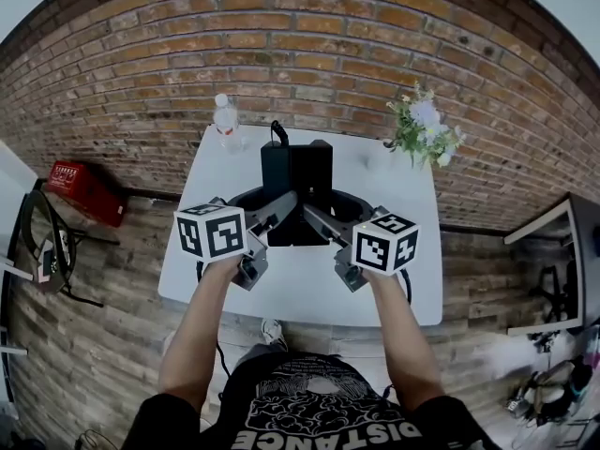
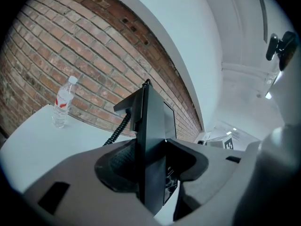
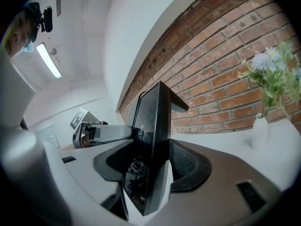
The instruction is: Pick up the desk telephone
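Observation:
The black desk telephone (image 1: 295, 187) hangs above the white table (image 1: 403, 289), held from both sides. My left gripper (image 1: 269, 216) is shut on its left edge and my right gripper (image 1: 323, 217) is shut on its right edge. In the left gripper view the telephone (image 2: 153, 140) stands edge-on between the jaws of my left gripper (image 2: 153, 157), its coiled cord (image 2: 117, 131) trailing down at the left. In the right gripper view the telephone (image 3: 155, 126) fills the gap of my right gripper (image 3: 150, 161), and the left gripper (image 3: 91, 132) shows beyond it.
A clear water bottle (image 1: 226, 120) stands at the table's back left, a vase of flowers (image 1: 422, 129) at its back right. A brick wall runs behind the table. A red crate (image 1: 86, 190) lies on the floor at the left.

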{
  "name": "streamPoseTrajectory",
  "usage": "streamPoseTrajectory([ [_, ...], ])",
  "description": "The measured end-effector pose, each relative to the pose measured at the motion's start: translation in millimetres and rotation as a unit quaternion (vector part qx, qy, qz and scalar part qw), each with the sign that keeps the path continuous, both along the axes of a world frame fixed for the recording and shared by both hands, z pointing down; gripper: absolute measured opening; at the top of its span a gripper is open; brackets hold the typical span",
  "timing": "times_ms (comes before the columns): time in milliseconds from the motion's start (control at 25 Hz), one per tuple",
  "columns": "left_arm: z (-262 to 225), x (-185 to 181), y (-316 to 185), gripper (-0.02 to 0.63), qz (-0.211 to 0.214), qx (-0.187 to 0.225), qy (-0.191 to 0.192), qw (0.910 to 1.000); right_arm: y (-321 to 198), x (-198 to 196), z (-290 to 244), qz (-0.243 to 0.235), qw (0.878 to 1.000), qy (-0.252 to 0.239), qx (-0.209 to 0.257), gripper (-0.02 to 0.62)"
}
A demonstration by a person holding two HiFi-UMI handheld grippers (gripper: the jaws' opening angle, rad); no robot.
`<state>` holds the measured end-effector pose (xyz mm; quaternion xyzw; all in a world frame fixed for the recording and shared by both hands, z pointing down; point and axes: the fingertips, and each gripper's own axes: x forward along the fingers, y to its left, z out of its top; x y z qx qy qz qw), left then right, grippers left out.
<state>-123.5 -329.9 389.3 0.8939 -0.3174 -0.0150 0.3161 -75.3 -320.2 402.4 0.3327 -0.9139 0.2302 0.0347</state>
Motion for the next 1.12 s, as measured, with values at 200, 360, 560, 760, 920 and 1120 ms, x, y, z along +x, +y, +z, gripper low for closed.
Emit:
streamPoseTrajectory([
  [200, -26, 19, 16, 0.195, 0.002, 0.028, 0.001, 0.9996, 15, 19, -25, 0.005, 1.000, -0.002, 0.029, 0.233],
  [360, -45, 35, 28, 0.195, 0.007, 0.052, -0.001, 0.9986, 27, 35, -44, 0.012, 0.999, -0.002, 0.050, 0.233],
  [560, -66, 54, 44, 0.195, 0.013, 0.080, -0.003, 0.9967, 43, 54, -63, 0.021, 0.997, -0.005, 0.077, 0.233],
  [760, -83, 69, 56, 0.195, 0.017, 0.101, 0.003, 0.9947, 55, 69, -80, 0.027, 0.994, 0.000, 0.105, 0.233],
  [920, -90, 78, 60, 0.195, 0.023, 0.109, 0.005, 0.9937, 59, 78, -87, 0.033, 0.993, 0.002, 0.117, 0.234],
  [1120, -94, 80, 64, 0.195, 0.027, 0.115, 0.004, 0.9930, 63, 79, -91, 0.036, 0.992, 0.003, 0.123, 0.235],
])
